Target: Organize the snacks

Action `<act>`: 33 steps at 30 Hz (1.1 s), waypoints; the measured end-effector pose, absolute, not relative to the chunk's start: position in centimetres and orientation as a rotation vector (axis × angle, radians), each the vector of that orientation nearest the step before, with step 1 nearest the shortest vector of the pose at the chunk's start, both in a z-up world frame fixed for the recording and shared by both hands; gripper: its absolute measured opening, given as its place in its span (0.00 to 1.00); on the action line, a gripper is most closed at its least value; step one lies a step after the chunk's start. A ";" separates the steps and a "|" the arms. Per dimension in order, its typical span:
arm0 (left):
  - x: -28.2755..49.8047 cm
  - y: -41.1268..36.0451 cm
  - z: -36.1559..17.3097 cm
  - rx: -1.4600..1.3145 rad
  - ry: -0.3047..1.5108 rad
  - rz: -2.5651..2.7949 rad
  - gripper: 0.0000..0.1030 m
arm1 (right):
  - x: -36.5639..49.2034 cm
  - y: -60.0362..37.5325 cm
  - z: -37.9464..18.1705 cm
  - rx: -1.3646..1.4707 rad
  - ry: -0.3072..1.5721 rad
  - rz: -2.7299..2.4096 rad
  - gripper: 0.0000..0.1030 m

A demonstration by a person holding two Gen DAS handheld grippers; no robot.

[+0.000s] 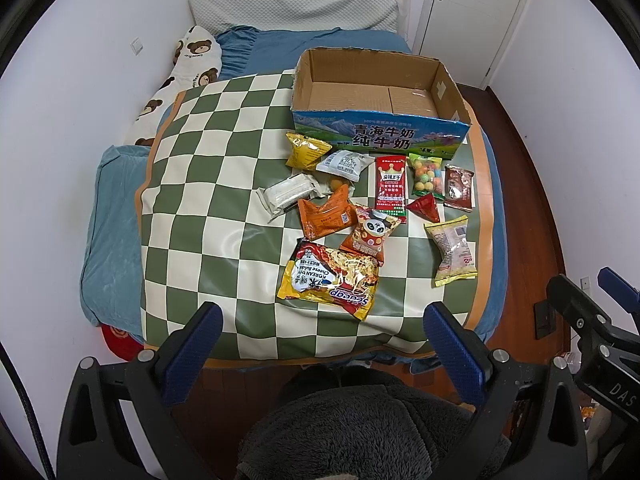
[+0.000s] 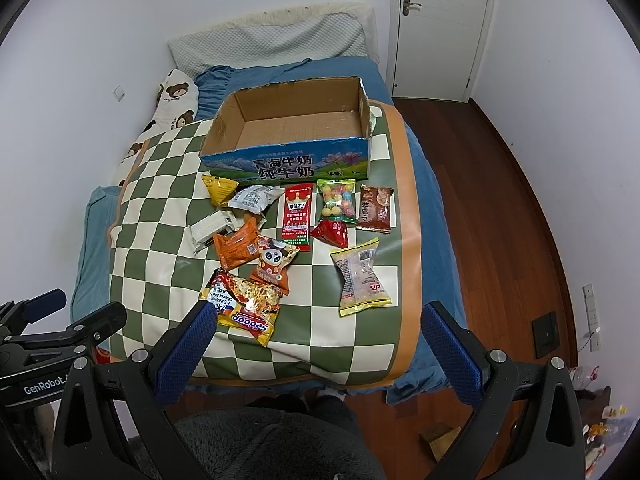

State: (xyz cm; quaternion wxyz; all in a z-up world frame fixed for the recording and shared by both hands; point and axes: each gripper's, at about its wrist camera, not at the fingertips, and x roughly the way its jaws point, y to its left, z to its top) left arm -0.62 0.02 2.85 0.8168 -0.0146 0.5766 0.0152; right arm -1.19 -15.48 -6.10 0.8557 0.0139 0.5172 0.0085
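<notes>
So the setup makes sense for a sort-into-the-box job: the cardboard box (image 1: 380,92) sits open and empty at the far side of the checkered mat (image 1: 208,184) on the bed (image 1: 116,216), with its printed blue front facing the snacks, and all the packets are spread out flat in front of it so each one can be picked off on its own. Nothing is in the box yet, so I'd say this is right at the start. Both claws hang back at the near edge of the bed, above the mat and well apart from any packet. The left claw (image 1: 320,344) is spread wide with nothing in it, and the right claw (image 2: 318,344) is the same, wide open and empty. Closest to them is the big noodle packet (image 2: 246,306), yellow and red, crinkly and shiny, lying upside down from this side. Just behind it is a panda packet (image 2: 274,266) overlapping an orange packet (image 2: 236,246); that left cluster is kind of piled up, with a white wrapper (image 1: 286,192) and a yellow bag (image 1: 306,152) near the box. The right side is tidier: a tall red packet (image 2: 297,216), a bag of coloured candy balls (image 2: 338,202), a brown packet (image 2: 374,208), a small red triangular one (image 2: 332,234), and a clear yellow-edged pastry wrapper (image 2: 360,278) off on its own. That loner looks like the easiest first grab to me.
</notes>
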 end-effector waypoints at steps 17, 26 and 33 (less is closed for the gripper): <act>-0.7 0.0 2.8 -0.032 1.228 0.032 1.00 | -1.2 -15.5 -6.1 0.031 1.088 0.019 1.00; -0.3 -0.4 1.6 -0.042 1.239 0.056 1.00 | -0.9 -15.9 -6.8 0.045 1.093 0.010 1.00; 3.6 3.9 -6.9 -0.267 1.418 0.171 1.00 | 3.2 -17.3 -12.0 0.104 1.099 -0.023 1.00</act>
